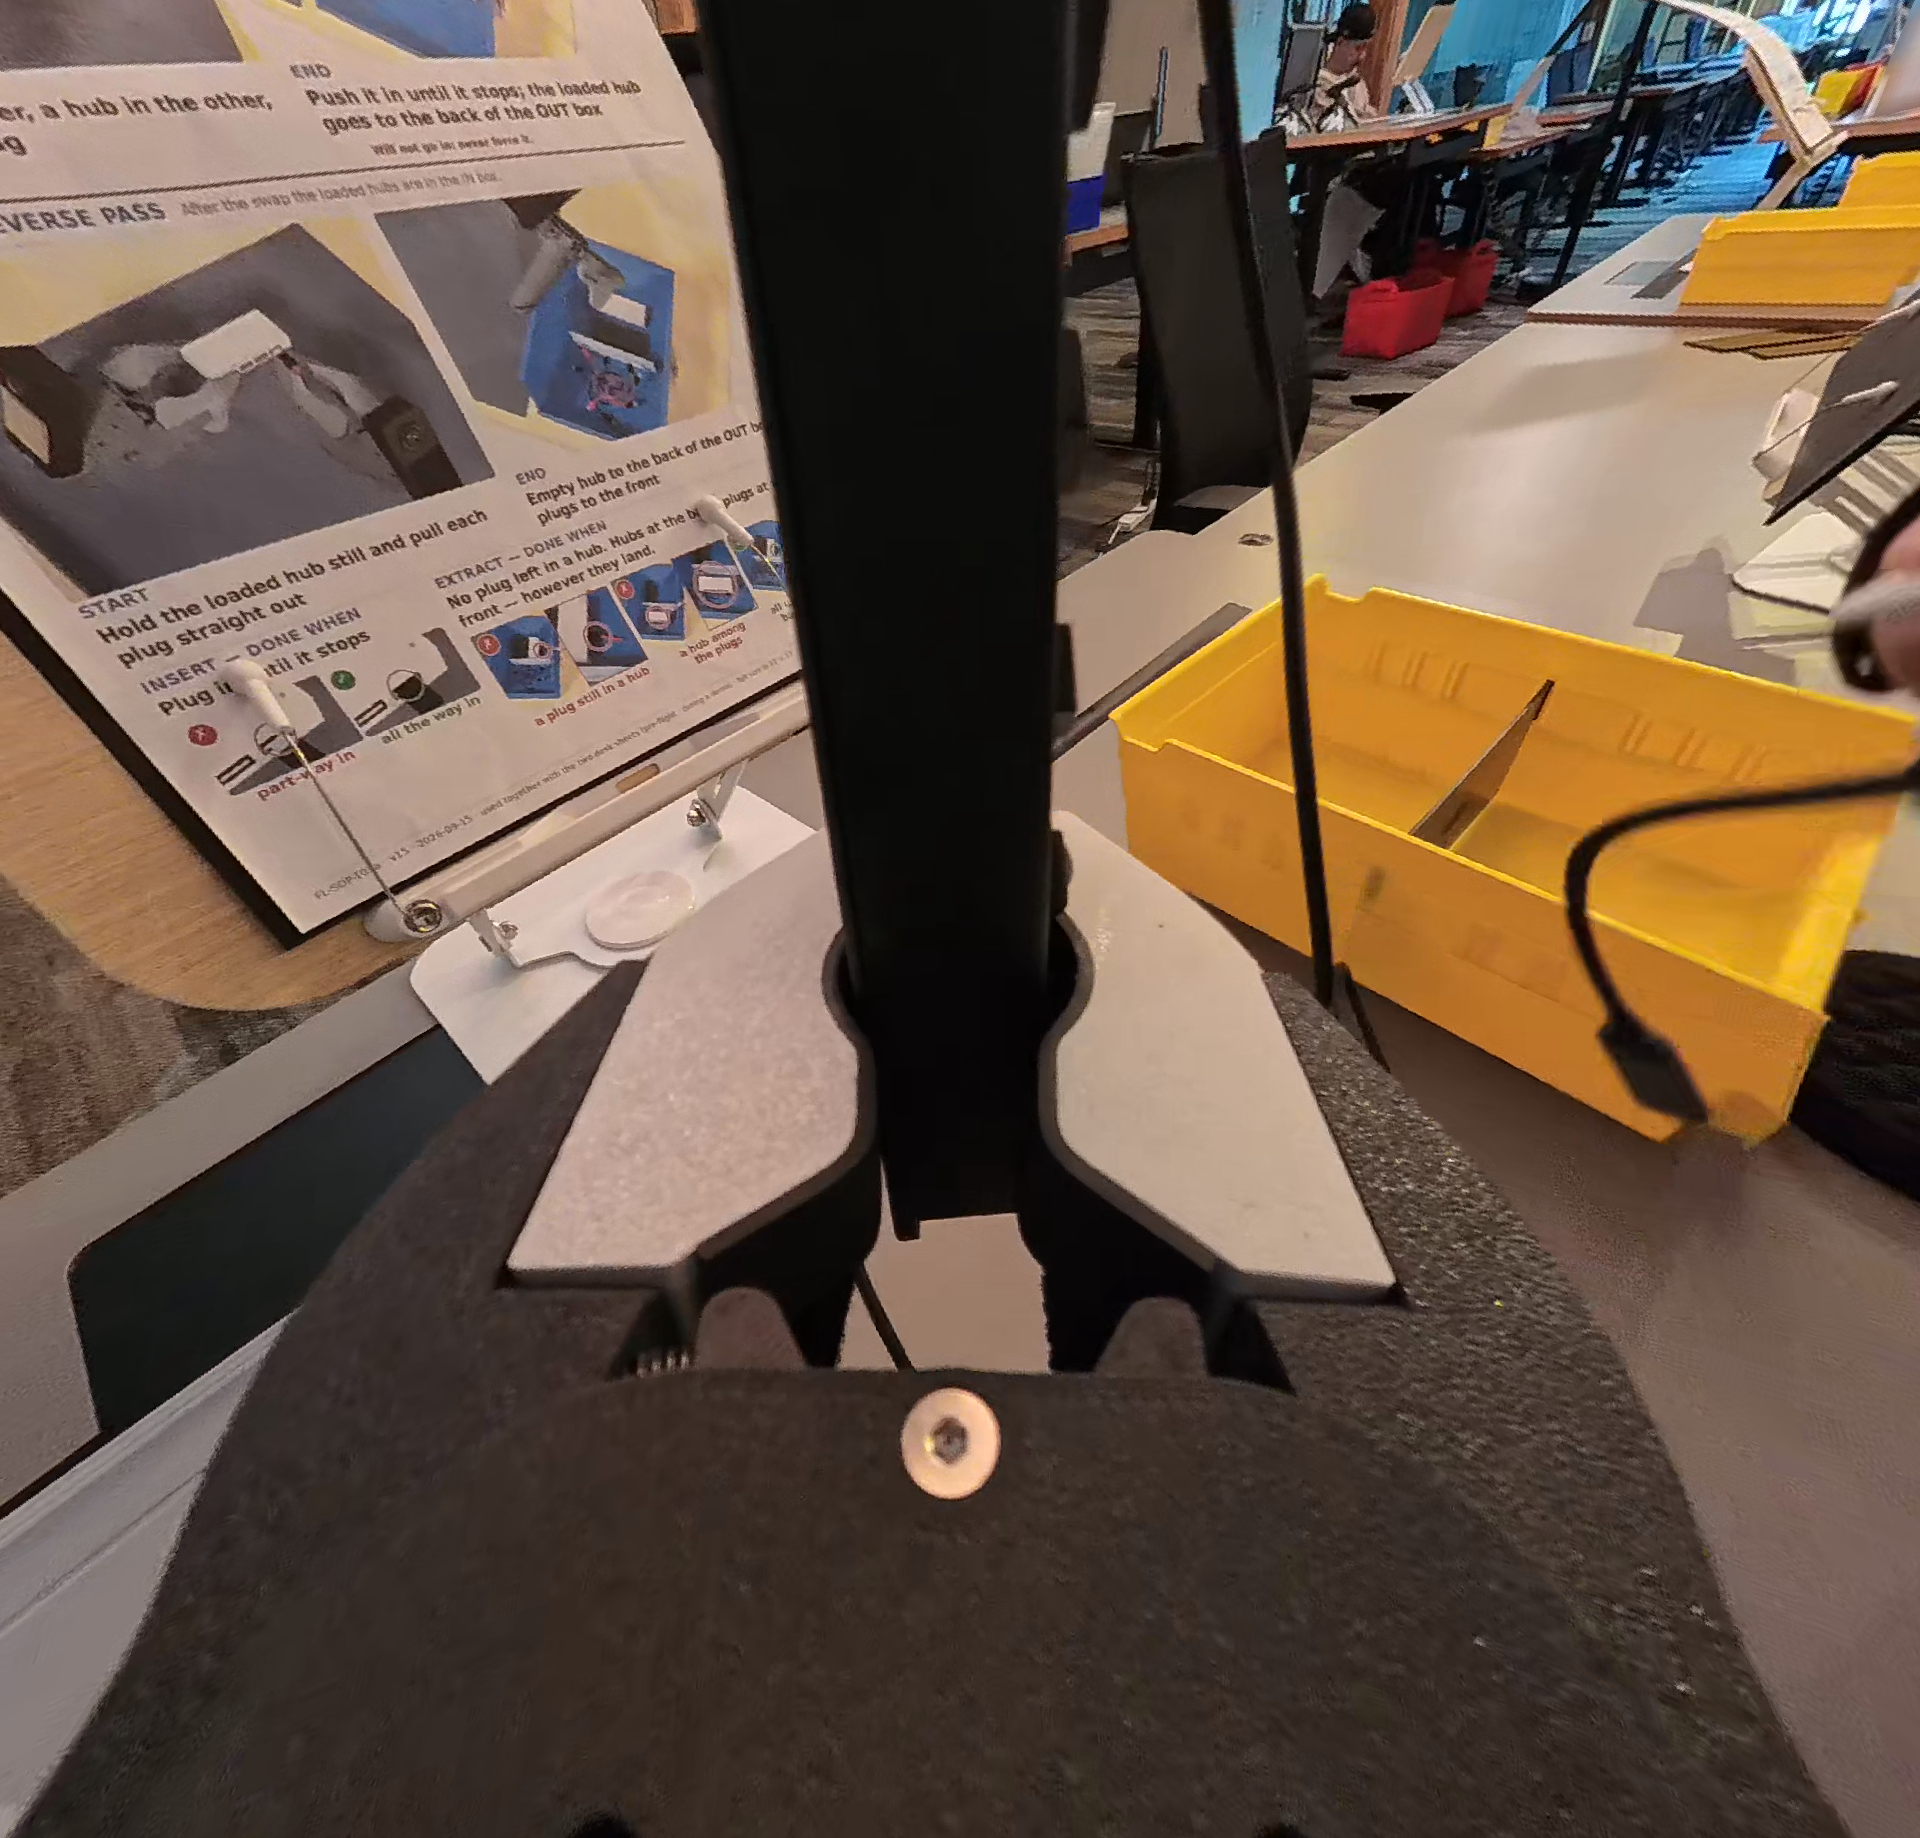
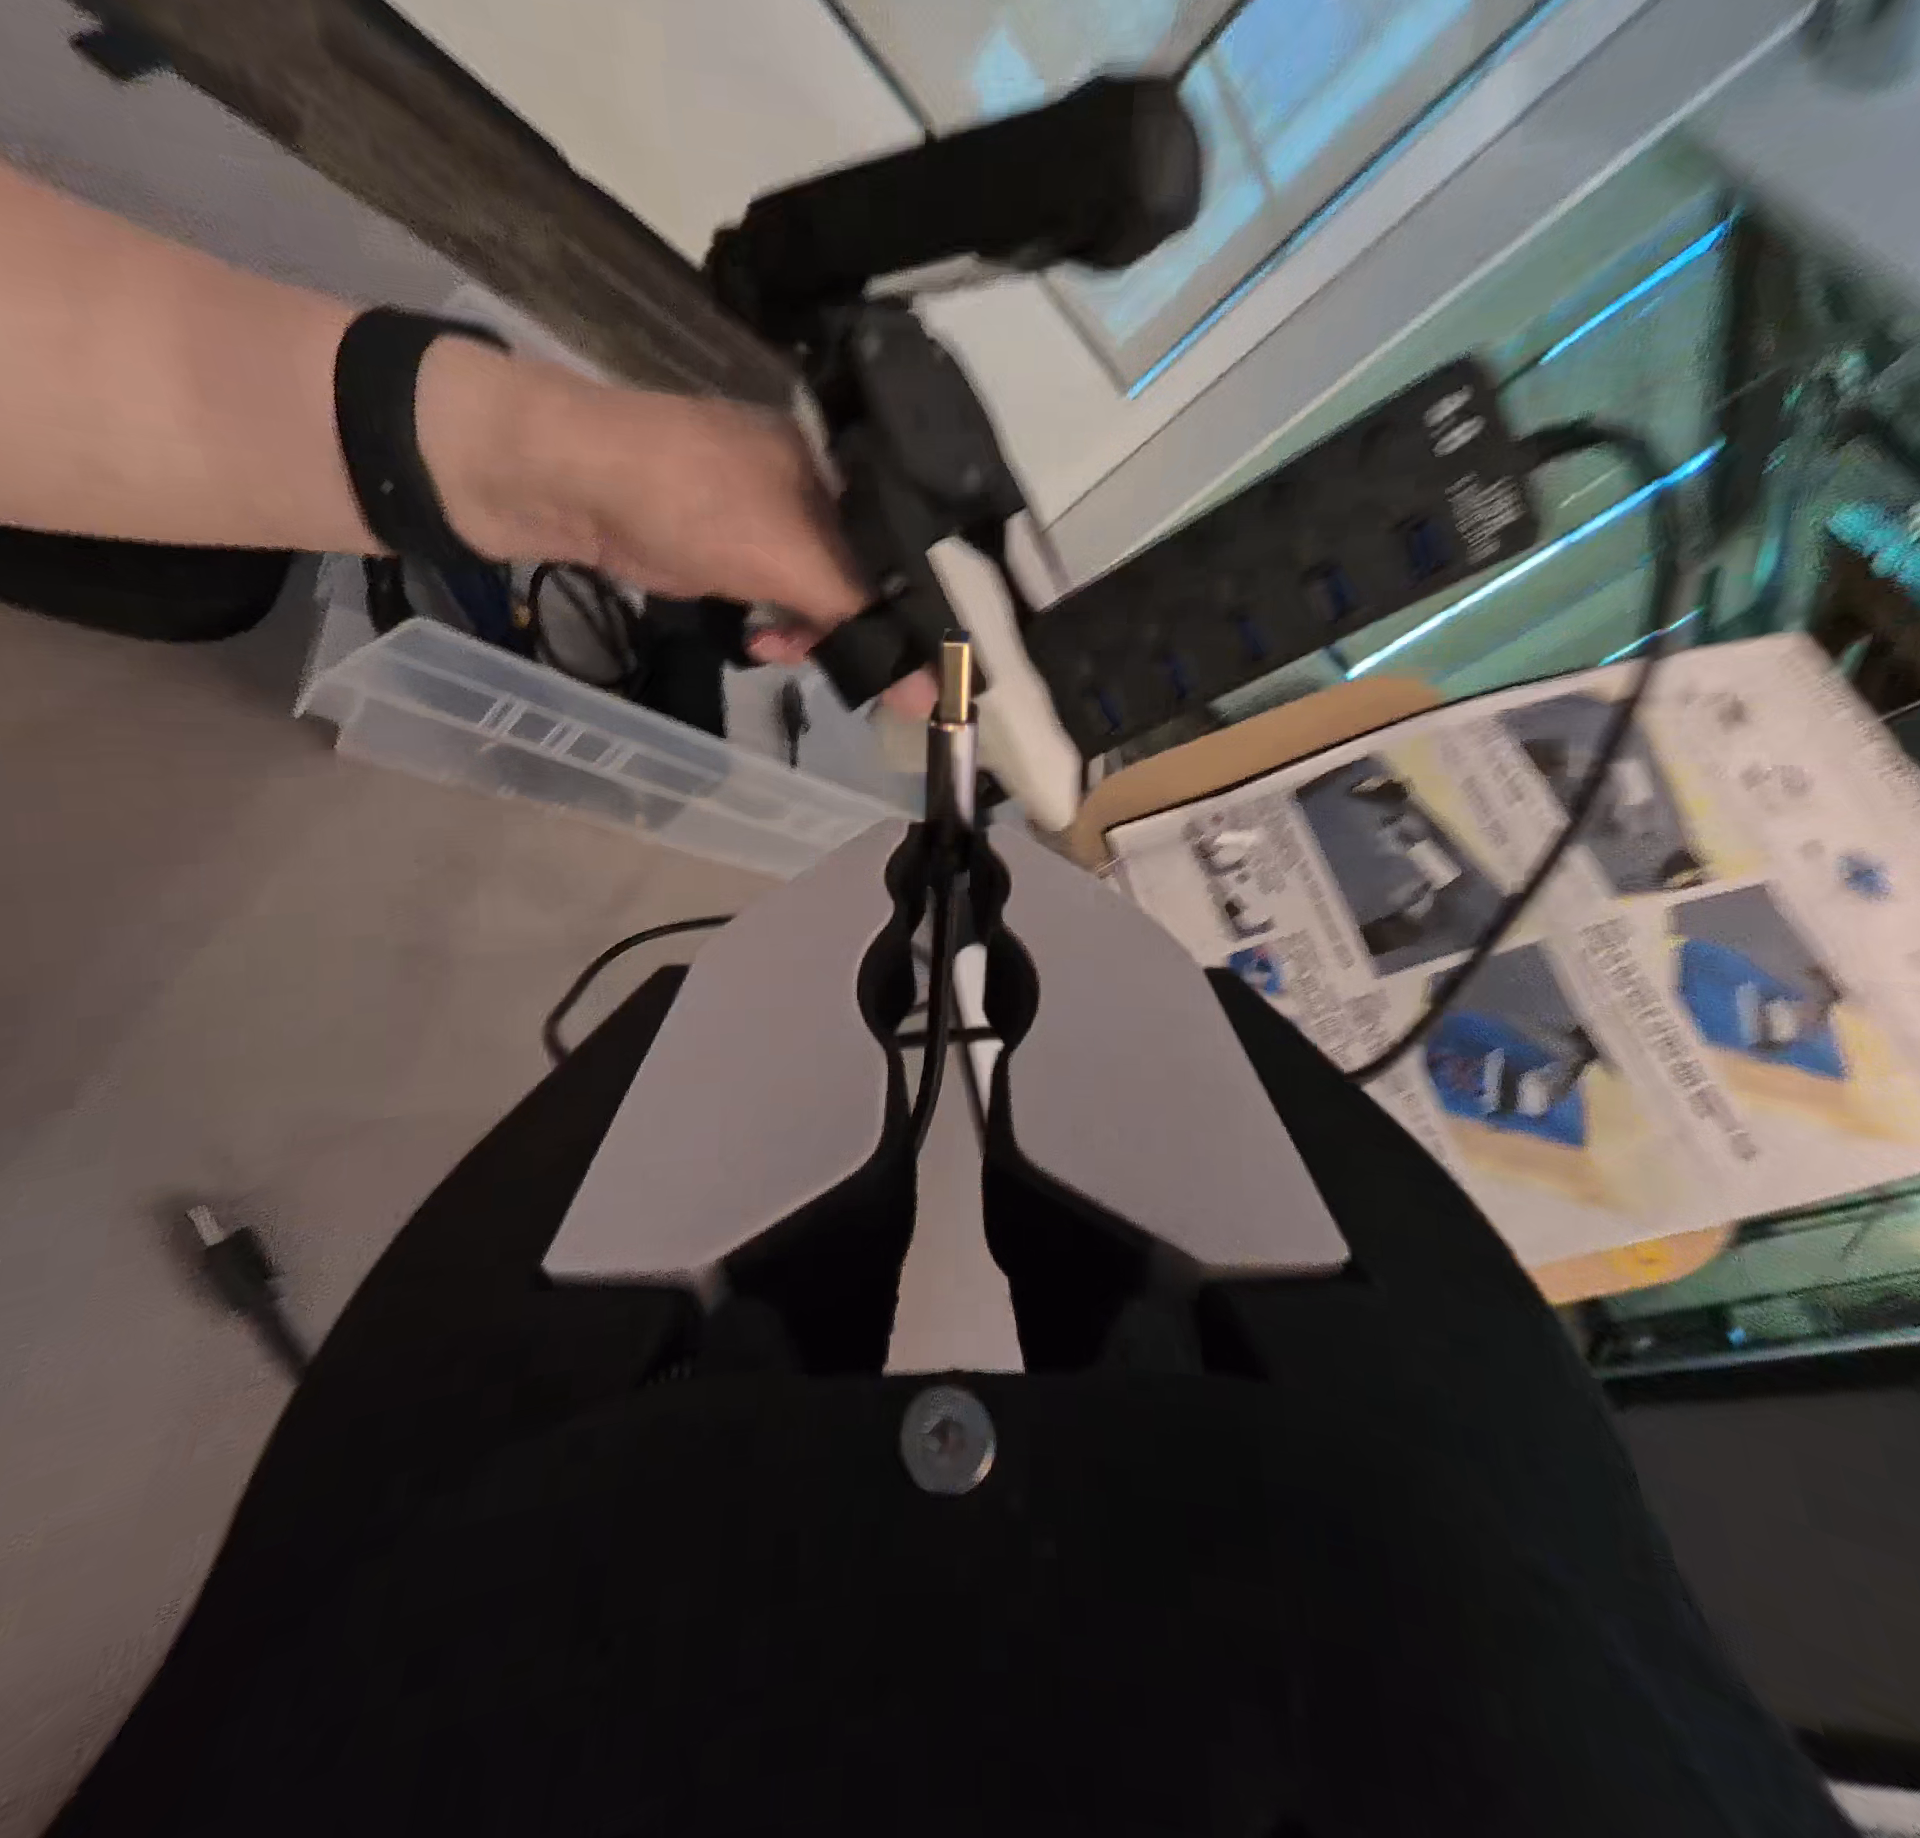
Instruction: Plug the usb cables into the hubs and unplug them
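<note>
We see left hand-held gripper [image 1: 948, 1061] clamped on black hub [image 1: 883, 438], right hand-held gripper [image 2: 948, 853] pinching USB plug [image 2: 956, 692] pointing twelve o'clock, yellow bin [image 1: 1455, 915] at two o'clock on grey worktop [image 1: 1455, 458]

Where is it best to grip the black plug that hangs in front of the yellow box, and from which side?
Grip the thick black plug body, not its thin cable. It hangs tip down before the yellow box wall, so probably come from the near side, jaws level across it. Both grippers are busy: left gripper holds the hub, right gripper a metal plug.
</note>
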Motion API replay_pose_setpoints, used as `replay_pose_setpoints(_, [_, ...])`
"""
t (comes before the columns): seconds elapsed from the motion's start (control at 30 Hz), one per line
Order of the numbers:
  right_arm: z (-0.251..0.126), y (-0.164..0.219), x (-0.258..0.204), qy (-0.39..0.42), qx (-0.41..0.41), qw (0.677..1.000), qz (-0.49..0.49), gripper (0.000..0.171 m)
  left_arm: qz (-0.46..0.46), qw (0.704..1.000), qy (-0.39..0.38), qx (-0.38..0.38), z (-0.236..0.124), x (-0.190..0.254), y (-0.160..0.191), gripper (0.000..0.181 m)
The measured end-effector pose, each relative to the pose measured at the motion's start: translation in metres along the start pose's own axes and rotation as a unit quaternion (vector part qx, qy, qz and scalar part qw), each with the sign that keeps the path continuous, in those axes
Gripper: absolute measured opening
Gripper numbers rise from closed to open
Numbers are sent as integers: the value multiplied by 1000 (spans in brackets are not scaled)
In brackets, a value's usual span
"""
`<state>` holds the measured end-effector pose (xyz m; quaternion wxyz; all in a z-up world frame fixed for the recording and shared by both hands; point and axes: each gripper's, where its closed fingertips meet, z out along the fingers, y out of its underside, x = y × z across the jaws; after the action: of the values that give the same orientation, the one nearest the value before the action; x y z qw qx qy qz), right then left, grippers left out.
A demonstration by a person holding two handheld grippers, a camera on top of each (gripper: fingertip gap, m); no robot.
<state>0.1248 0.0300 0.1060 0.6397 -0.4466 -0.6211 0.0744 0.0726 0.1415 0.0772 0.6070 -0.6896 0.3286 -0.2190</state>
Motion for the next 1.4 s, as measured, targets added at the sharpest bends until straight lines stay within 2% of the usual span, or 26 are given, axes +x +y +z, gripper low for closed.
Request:
replay_pose_setpoints(0.13, [-19,-21,26,28,78,996,-27,9,-2,1000,2,-2,4,4,2,26])
replay_pose_setpoints(0.27, [-30,-11,32,41,93,994,-30,9,-5,1000,14,6,9,12,2,26])
replay_pose_setpoints(0.53, [-36,2,35,43,95,995,-6,9,43,998,34,38,15,34,-3,26])
replay_pose_setpoints(0.8, [-28,7,28,30,71,997,9,9,1,995,91,46,12,53,-9,26])
replay_pose_setpoints(1.07, [-19,13,22,19,58,998,19,8,25,995,87,46,12,57,-9,26])
replay_pose_setpoints(1.2, [-9,6,19,-26,85,986,139,9,20,995,89,42,14,52,-5,26])
replay_pose_setpoints(1.27, [-5,-3,15,-73,117,966,218,9,18,995,86,41,15,48,-3,27])
replay_pose_setpoints(1.4, [2,-6,9,-147,125,913,359,8,23,996,72,42,13,39,-3,26])
